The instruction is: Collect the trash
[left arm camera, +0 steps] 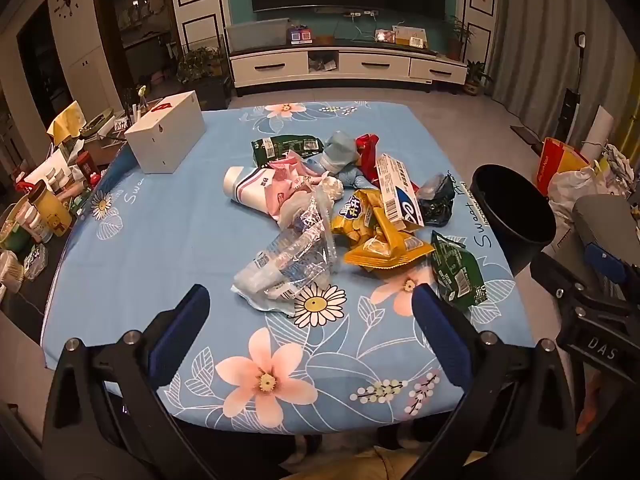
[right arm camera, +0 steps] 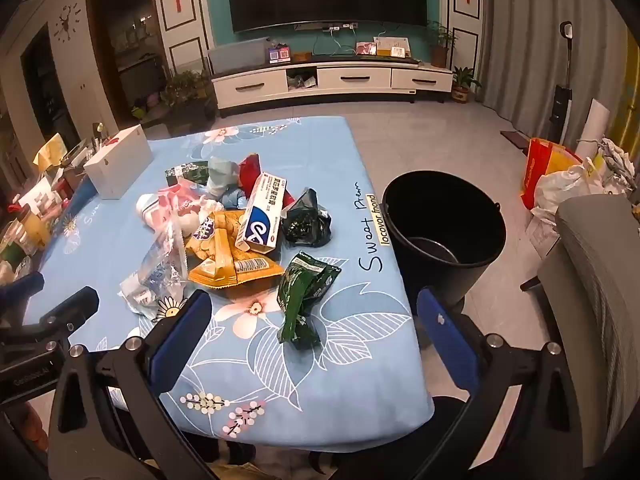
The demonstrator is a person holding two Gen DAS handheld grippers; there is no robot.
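A heap of trash lies mid-table on the blue flowered cloth [left arm camera: 160,248]: a clear plastic bag [left arm camera: 288,264], yellow snack packets [left arm camera: 380,240], a white and blue carton [left arm camera: 400,188], a pink wrapper [left arm camera: 288,184] and a crumpled black bag [left arm camera: 438,200]. A green wrapper [right arm camera: 304,300] lies apart, nearest the right gripper. The black bucket [right arm camera: 444,228] stands off the table's right edge. My left gripper [left arm camera: 310,308] hovers open, just short of the clear bag. My right gripper [right arm camera: 312,312] is open too, nothing between its fingers, the green wrapper lying ahead between its fingertips.
A white box [left arm camera: 166,136] sits at the cloth's far left corner. Jars and bottles [left arm camera: 44,208] crowd a surface left of the table. Bags [right arm camera: 560,176] and a grey chair [right arm camera: 600,280] stand to the right of the bucket. A TV cabinet [left arm camera: 344,66] lines the far wall.
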